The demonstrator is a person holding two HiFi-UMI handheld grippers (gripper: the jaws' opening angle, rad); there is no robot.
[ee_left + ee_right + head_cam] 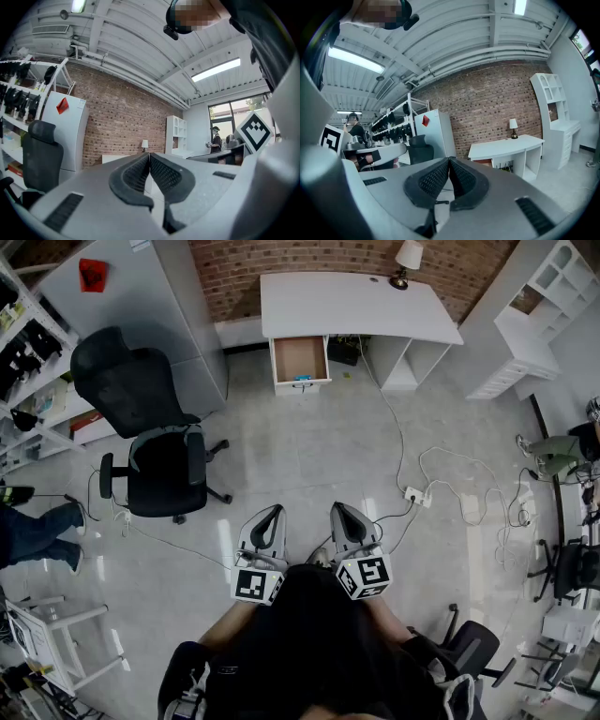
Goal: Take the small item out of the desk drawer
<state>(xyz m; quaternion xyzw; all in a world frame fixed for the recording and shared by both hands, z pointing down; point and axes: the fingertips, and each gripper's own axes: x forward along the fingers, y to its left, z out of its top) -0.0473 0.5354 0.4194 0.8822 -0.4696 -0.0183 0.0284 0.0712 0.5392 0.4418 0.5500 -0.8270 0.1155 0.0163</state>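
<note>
Both jaws together, nothing between them. Left gripper (pixel 271 513) and right gripper (pixel 340 510) are side by side in front of the person, well apart from the worktop (pixel 356 306). Drawer (pixel 300 357) under the worktop's left end in the head view is pulled out. Small blue item (pixel 303 378) sits at the drawer's front edge. Black chair (pixel 155 442) stands left of the worktop, nearer the person.

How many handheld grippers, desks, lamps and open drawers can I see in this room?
Grippers: 2, the left gripper and the right gripper
Desk: 1
Lamp: 1
Open drawer: 1
Total: 5
</note>
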